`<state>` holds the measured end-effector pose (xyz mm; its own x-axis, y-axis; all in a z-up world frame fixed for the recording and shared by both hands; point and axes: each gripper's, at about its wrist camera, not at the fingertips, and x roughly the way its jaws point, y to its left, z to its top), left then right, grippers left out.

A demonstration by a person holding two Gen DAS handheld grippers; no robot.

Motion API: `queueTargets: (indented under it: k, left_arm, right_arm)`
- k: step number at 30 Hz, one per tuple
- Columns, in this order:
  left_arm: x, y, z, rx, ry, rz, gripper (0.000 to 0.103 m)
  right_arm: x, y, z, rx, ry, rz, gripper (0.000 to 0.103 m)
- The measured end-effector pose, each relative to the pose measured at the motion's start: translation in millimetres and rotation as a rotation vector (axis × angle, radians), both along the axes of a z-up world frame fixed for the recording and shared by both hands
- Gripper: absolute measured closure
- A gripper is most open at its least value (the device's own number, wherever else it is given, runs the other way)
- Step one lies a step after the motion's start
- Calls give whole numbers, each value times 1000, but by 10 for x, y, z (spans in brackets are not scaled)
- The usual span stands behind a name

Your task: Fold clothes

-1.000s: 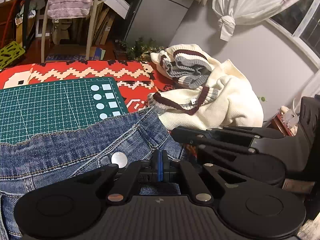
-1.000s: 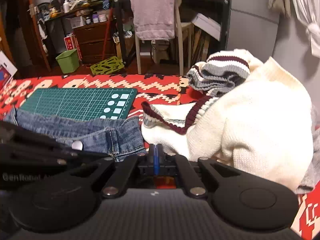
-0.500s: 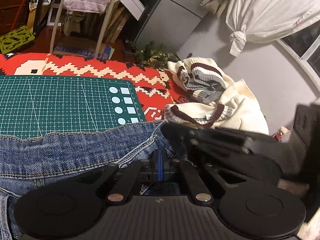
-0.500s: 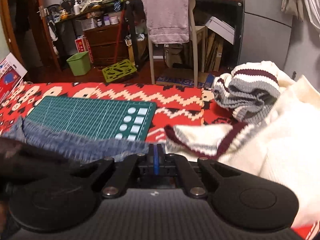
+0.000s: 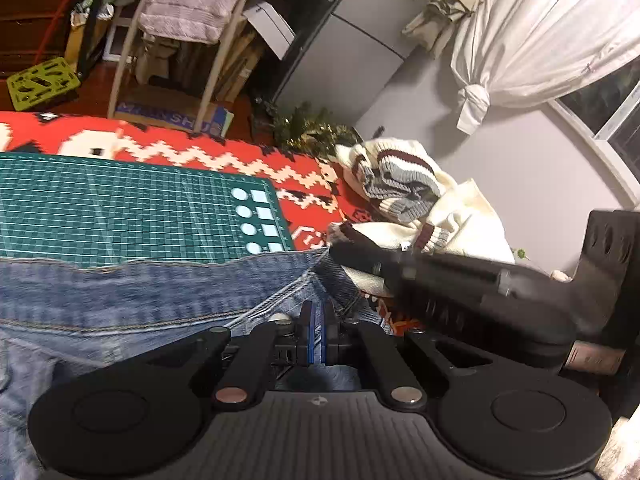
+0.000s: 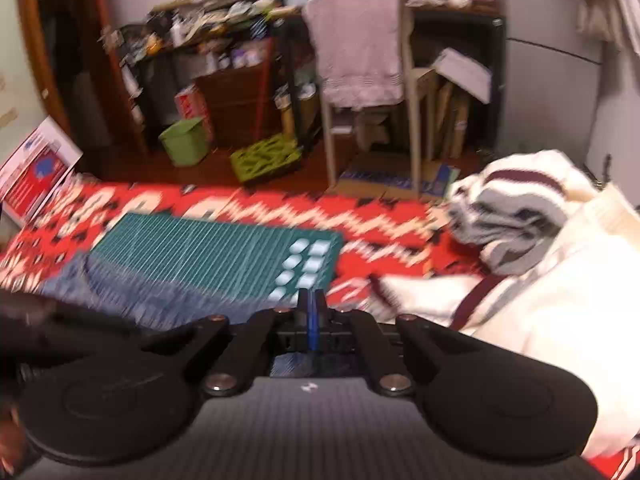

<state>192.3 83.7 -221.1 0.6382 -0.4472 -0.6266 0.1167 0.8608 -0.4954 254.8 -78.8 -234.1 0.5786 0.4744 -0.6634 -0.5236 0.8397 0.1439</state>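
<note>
Blue jeans [image 5: 120, 300] lie across the near edge of a green cutting mat [image 5: 120, 208], their upper edge pulled into a straight line. My left gripper [image 5: 317, 332] is shut, with denim running in between its blue pads. In the left wrist view my right gripper [image 5: 460, 292] reaches in from the right, its tip at the jeans' far corner. The right wrist view is blurred: my right gripper [image 6: 312, 320] is shut with denim under it, the jeans [image 6: 160, 296] spread to the left, and the left gripper [image 6: 60, 332] is a dark shape beside it.
A cream sweater [image 5: 400, 188] with maroon and grey stripes is heaped at the right [image 6: 560, 280]. A red patterned blanket [image 5: 200, 152] covers the surface. Beyond it stand a chair draped with a towel [image 6: 360, 60], shelves and boxes. A curtain [image 5: 540, 32] hangs at the right.
Both grippers have risen and pulled back with the jeans. More of the green mat shows, the jeans' edge has drawn straight, and the metal button has slipped behind the left fingers.
</note>
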Motion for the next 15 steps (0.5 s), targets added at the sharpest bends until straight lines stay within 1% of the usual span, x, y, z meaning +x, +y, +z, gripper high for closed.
queueTargets:
  k: [2,5,10,12,15]
  left_arm:
    - [-52,88,2,15,6,22,101]
    - [-109,255,-4,33,19,63,101]
    - [-105,526,-41,73,43,127,101]
    - [-87,598,-72,84,49,137,101]
    - [-50,688,-132,80,55,141,101]
  right_arm:
    - [-27,77,-63,-17,14,30,102]
    - [-108,284,-55,-10,12,70,102]
    - [-133,571,-98,-70,7,104,102]
    - [-91,644,-119,-77,8,97,102]
    - [-16,741,-146,-83,7,83,103]
